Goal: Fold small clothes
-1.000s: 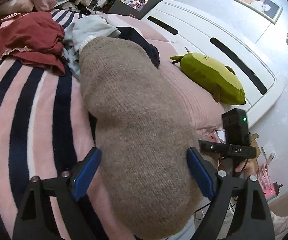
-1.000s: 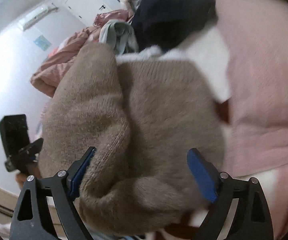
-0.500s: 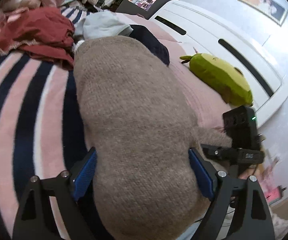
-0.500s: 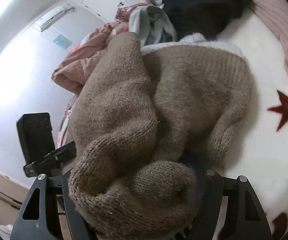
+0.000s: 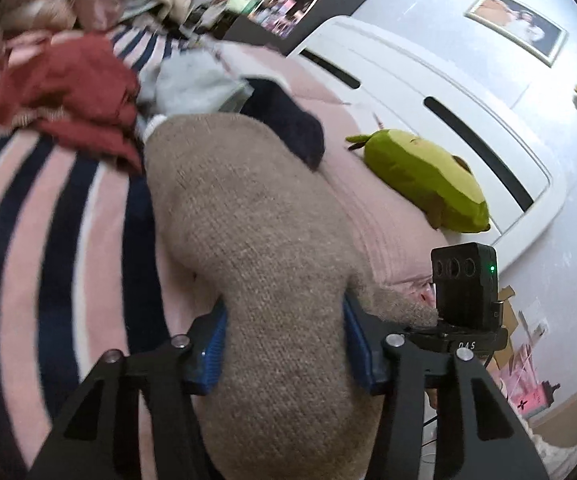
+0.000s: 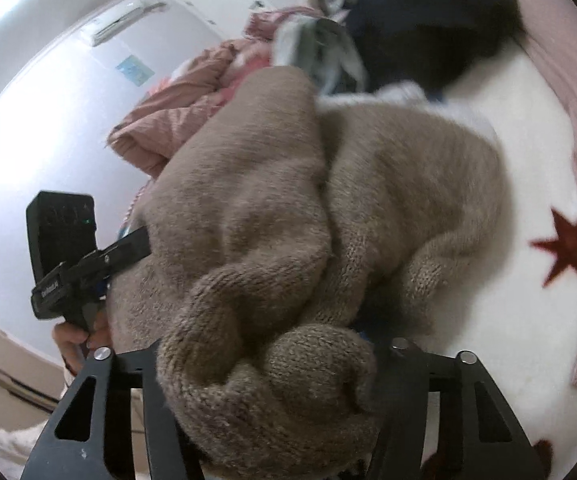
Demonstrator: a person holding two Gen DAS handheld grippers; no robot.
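A tan knit sweater (image 5: 248, 216) lies lengthwise on the bed, folded over itself. In the left wrist view my left gripper (image 5: 284, 344) has its jaws closing, and both blue pads (image 5: 212, 344) press into the sweater's near end, which narrows between them. In the right wrist view the sweater (image 6: 408, 184) is bunched into thick rolls between the fingers of my right gripper (image 6: 264, 360). Its jaws are closing too, with the knit squeezed between them and the pads mostly hidden. A hand (image 6: 74, 338) holds the other gripper at the left.
A pink and navy striped blanket (image 5: 48, 220) covers the bed. A red garment (image 5: 68, 92), a grey one (image 5: 192, 80) and a navy one (image 5: 288, 128) are heaped beyond the sweater. A green plush (image 5: 424, 176) lies by the white headboard (image 5: 408, 92). A white star-patterned blanket (image 6: 528, 280) lies at the right.
Both pairs of jaws have closed in from wide apart onto the sweater. The right gripper has moved over the sweater's edge, and the knit has bunched up between its fingers.
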